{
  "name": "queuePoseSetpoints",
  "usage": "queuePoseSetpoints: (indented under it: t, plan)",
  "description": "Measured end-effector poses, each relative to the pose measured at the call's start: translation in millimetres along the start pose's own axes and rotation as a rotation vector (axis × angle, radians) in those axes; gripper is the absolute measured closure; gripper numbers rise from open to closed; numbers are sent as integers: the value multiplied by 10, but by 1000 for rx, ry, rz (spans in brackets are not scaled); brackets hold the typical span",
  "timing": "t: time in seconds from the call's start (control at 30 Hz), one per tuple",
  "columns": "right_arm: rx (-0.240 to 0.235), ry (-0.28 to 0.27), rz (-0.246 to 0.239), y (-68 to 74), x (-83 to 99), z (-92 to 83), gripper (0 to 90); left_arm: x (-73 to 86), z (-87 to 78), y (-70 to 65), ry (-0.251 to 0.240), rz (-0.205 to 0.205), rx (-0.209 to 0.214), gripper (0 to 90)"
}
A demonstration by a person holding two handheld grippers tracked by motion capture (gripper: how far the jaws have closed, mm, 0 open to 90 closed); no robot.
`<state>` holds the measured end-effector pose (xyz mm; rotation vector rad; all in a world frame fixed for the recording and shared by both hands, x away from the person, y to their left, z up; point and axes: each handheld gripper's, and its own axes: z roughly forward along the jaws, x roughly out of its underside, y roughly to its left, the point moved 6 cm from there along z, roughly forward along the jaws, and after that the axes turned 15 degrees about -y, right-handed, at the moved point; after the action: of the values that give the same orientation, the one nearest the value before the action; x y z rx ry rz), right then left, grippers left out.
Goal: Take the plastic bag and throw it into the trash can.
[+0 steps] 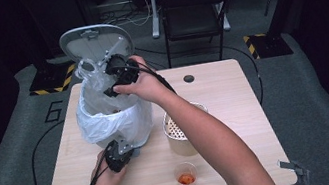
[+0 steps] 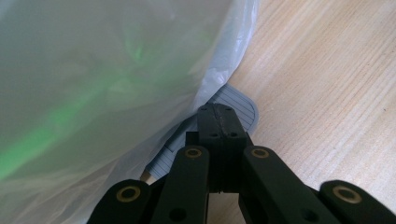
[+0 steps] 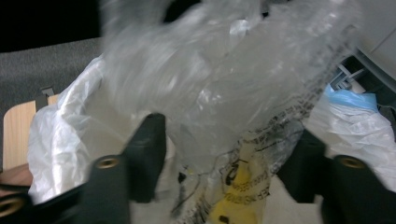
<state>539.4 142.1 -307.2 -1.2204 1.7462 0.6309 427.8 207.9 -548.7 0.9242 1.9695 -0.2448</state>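
1. A crumpled clear plastic wrapper [image 3: 233, 107] with printed lettering and a yellow mark hangs between the jaws of the right gripper [image 1: 116, 75], above the open bin.
2. Those jaws stand apart, their pads off the plastic.
3. The bin's white liner bag [image 1: 106, 120] drapes over the rim; the grey lid [image 1: 93, 41] stands raised at the far side.
4. The left gripper [image 1: 118, 157], jaws pressed together, rests on the grey pedal [image 2: 238, 105] at the bin's near foot.
5. To the right on the wooden table [image 1: 235, 106] stand a round wooden container [image 1: 180, 138] and, nearer, a small cup [image 1: 186, 176] with orange contents.

a large grey "6" [image 1: 54, 111] stands on the floor mat left of the table. the print on the clear plastic bag [image 3: 243, 182] is too blurred to read.
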Motion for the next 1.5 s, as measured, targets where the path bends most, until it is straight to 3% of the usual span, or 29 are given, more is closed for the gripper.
queuePoseSetpoints:
  t: [0.4,0.6,0.83,1.03,1.5]
  plan:
    - [62,-4,18,-52,49,12,146,-1,-7,-2,6,0,9,900]
    - [39,-20,48,-41,47,12,146,0,-1,-2,0,-4,8,900]
    - [42,-11,47,-30,48,-9,175,-1,-1,0,-1,-1,11,900]
    - [31,-25,33,-27,8,-119,205,-1,-1,0,-1,-2,10,900]
    - [31,-39,51,-29,-51,-337,242,-1,-2,2,1,-1,10,900]
